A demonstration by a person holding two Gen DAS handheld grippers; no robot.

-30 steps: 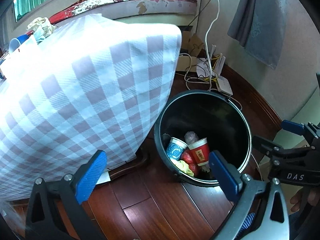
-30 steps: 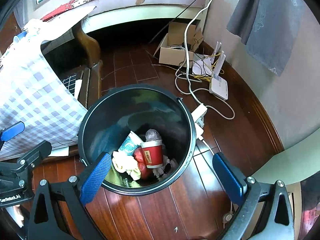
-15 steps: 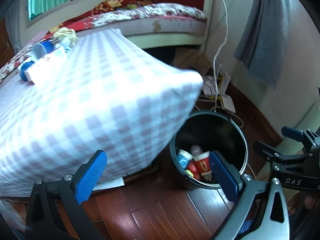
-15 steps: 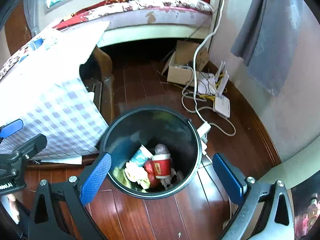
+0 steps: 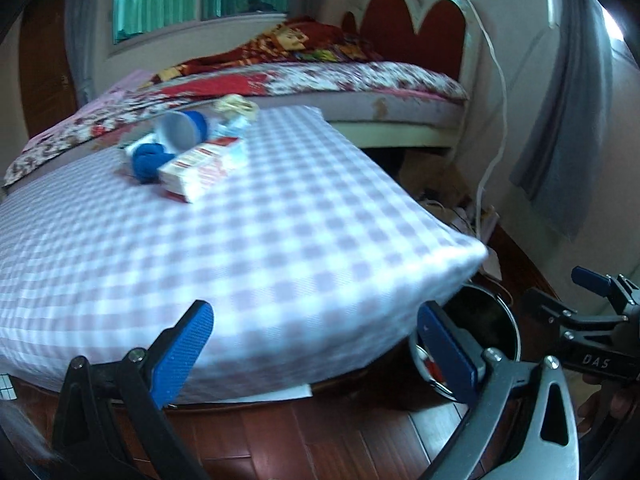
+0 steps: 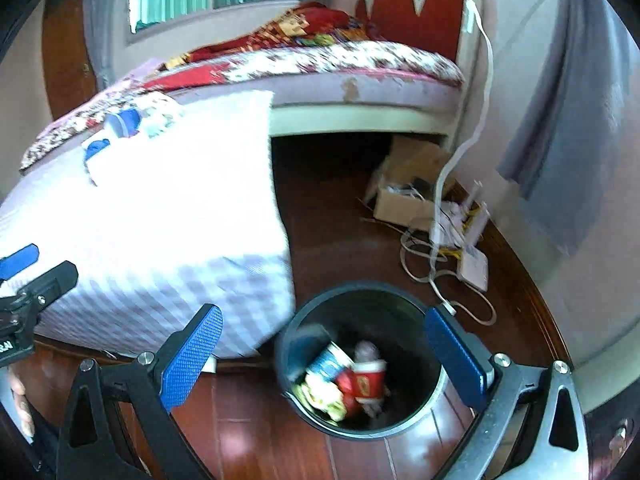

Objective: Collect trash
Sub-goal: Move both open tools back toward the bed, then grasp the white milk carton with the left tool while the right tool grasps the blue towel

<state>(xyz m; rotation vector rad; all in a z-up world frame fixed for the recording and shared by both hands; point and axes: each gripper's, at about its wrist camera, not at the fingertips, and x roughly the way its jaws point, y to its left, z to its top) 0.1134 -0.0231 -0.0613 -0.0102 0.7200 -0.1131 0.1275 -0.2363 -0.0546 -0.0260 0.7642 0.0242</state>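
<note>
Both grippers are empty right now. The left gripper has its jaws wide apart, and the right gripper does too. Neither one touches anything.

Some trash is already in the black bin on the wood floor, just beside the corner of the table with the checked cloth. Inside it I see a red paper cup, a blue and white cup and some yellow stuff.

More trash waits up on the table, near the far edge. There is a blue cup lying on its side, a blue lump, a red and white box and a crumpled wrapper.

So the job looks partly done. I think those things on the table need picking up next.
</note>
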